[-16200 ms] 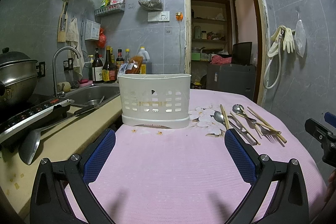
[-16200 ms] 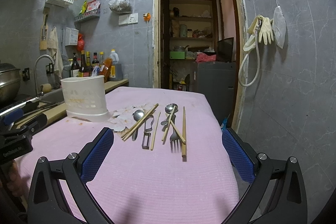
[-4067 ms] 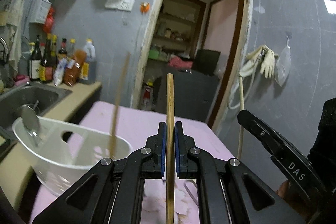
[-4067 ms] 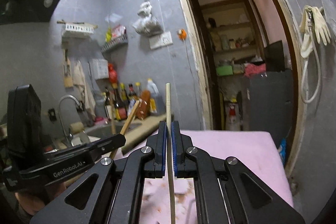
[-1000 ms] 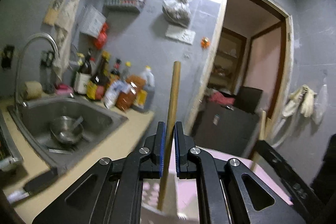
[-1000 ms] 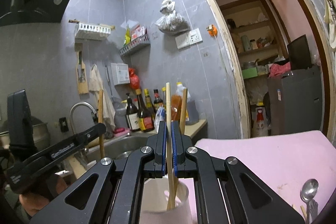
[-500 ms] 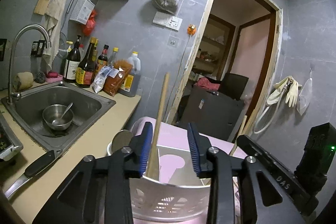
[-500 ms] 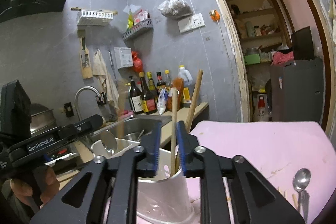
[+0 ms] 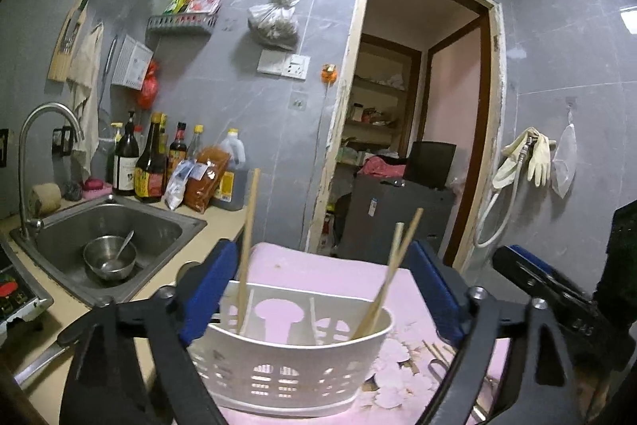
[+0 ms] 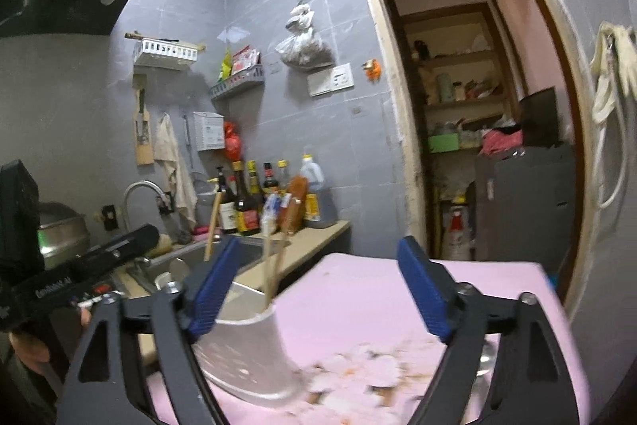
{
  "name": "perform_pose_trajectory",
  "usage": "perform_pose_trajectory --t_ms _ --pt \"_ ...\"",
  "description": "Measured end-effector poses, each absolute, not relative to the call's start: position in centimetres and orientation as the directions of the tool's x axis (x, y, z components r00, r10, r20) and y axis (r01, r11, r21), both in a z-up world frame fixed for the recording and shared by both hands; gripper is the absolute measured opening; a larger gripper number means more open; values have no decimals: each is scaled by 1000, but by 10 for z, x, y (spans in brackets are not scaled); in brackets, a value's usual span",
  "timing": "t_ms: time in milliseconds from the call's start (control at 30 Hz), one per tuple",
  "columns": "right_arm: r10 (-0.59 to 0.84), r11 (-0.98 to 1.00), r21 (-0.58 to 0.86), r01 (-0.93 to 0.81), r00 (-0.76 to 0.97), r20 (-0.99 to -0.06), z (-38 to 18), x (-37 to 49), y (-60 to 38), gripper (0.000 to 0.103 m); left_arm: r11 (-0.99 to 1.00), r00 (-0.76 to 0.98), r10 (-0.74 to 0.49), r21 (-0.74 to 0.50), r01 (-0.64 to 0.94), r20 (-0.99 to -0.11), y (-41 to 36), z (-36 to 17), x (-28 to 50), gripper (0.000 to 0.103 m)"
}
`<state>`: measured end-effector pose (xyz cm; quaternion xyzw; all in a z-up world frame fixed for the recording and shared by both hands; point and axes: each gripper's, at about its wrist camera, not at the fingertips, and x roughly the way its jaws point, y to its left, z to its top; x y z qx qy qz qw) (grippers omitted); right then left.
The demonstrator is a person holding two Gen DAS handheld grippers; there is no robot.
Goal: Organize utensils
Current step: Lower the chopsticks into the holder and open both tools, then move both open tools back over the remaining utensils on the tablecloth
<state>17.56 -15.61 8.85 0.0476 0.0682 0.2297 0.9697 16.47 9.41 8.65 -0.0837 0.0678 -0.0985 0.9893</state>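
Observation:
A white slotted caddy (image 9: 294,365) stands on the pink tablecloth (image 9: 318,267), right under my left gripper (image 9: 322,289). One wooden chopstick (image 9: 247,245) leans in its left compartment and two more chopsticks (image 9: 398,273) lean in its right end. My left gripper's jaws are opening wide, with nothing pressed between the blue pads (image 9: 211,289). My right gripper (image 10: 318,287) is also opening, empty, beside the blurred caddy (image 10: 254,353) with its chopsticks (image 10: 270,265). A spoon (image 10: 483,357) lies on the cloth behind the right finger.
A steel sink (image 9: 167,226) with a bowl (image 9: 109,259) and a tap lies left of the table. Sauce bottles (image 9: 151,162) line the counter. A doorway (image 9: 418,146) opens behind. A hand (image 10: 24,349) holds the other gripper at the left.
Both grippers were shut on upright chopsticks; they have let go, the chopsticks now stand in the caddy, and both pairs of jaws have spread wide while drawing back.

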Motion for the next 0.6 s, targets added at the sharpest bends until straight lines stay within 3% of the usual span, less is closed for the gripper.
perform_pose_trajectory --t_ms 100,333,600 --pt "413 910 93 -405 907 -89 91 161 -179 103 964 969 -217 -182 194 -115 84 86 161 97" --pt "346 937 64 -342 935 -74 96 142 -223 103 954 953 -267 -177 241 -143 52 78 154 100" --pt "281 960 32 -279 950 -133 84 144 -257 103 935 911 -345 -164 313 -228 6 62 162 100"
